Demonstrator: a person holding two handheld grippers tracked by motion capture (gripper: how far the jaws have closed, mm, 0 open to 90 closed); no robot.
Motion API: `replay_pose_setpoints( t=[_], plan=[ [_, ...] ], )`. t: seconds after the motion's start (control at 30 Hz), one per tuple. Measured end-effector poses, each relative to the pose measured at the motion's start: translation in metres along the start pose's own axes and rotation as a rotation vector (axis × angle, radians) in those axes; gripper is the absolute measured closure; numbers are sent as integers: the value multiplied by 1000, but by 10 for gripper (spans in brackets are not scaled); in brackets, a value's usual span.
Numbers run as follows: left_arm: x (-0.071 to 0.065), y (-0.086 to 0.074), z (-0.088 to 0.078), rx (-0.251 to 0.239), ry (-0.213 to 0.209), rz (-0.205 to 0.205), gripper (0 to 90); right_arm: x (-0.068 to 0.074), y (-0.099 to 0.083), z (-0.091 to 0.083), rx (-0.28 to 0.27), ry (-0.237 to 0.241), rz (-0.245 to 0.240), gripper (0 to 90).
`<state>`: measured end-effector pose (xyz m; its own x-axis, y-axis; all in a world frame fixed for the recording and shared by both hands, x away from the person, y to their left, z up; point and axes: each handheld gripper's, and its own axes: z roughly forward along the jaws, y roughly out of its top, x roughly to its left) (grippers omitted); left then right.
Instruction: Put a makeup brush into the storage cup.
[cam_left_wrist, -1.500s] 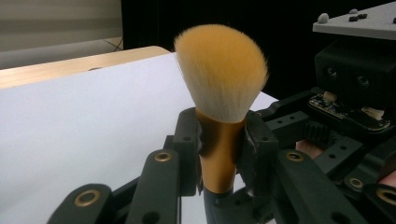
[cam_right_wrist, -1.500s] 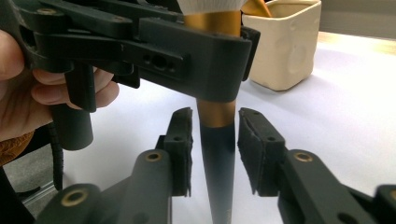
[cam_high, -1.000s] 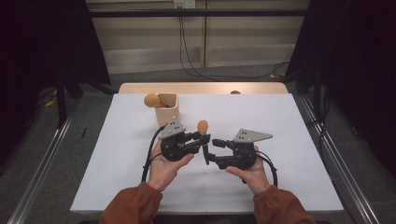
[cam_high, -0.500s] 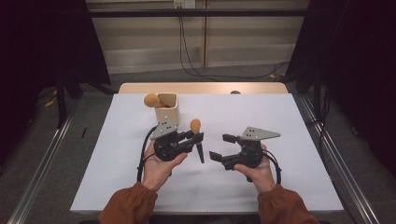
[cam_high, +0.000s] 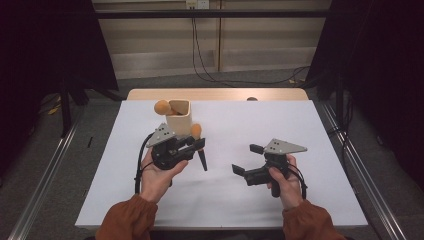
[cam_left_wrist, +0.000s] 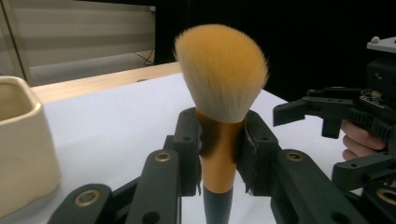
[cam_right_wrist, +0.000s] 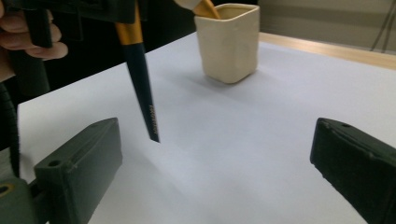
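The makeup brush sits in my left gripper, clamped at its gold ferrule between the two black pads, orange-tan bristles up and the dark handle hanging down below the jaws. In the left gripper view the bristle head fans out just above the pads, and the grip looks firm on both sides of the ferrule. From the high view the brush is tilted, its bristle end just beside the cream cup and its pointed handle tip slanting away from the cup over the white table cover. In the right gripper view the dark handle ends above the cover; I cannot tell whether the tip touches it.

The cream cup stands upright toward the far side of the cover, close to my left gripper. It holds another brush with the same orange bristles, leaning out over the cup's left rim in the high view.

My right gripper is well apart from the cup, on the side of the held brush away from it. Its jaws have just been opening and now stand wide with nothing between them but bare white cover. My right hand holds it low over the cover, pointing toward the brush handle.
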<state>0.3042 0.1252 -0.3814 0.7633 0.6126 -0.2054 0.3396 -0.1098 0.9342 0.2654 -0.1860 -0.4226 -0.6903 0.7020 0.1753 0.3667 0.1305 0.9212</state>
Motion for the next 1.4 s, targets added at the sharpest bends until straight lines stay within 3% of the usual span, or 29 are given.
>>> replay_pose_setpoints(
  t=[0.2, 0.47, 0.8, 1.03, 1.23, 1.4],
  plan=[
    [9, 3, -7, 3, 27, 0, 711, -7, -9, -13, -95, -97, 5, 18],
    [19, 14, -16, -10, 58, 6, 711, -18, -19, -33, -151, -172, 15, 4],
    [31, 21, -27, -21, 85, -4, 711, -25, -36, -59, -114, -254, -20, 1],
    [41, 29, -35, -39, 104, -4, 711, -31, -48, -79, -139, -325, -22, 0],
    [48, 36, -37, -49, 114, -14, 711, -33, -55, -86, -150, -379, -5, 0],
    [53, 46, -39, -83, 124, -19, 711, -35, -56, -89, -163, -373, 7, 0]
  ],
)
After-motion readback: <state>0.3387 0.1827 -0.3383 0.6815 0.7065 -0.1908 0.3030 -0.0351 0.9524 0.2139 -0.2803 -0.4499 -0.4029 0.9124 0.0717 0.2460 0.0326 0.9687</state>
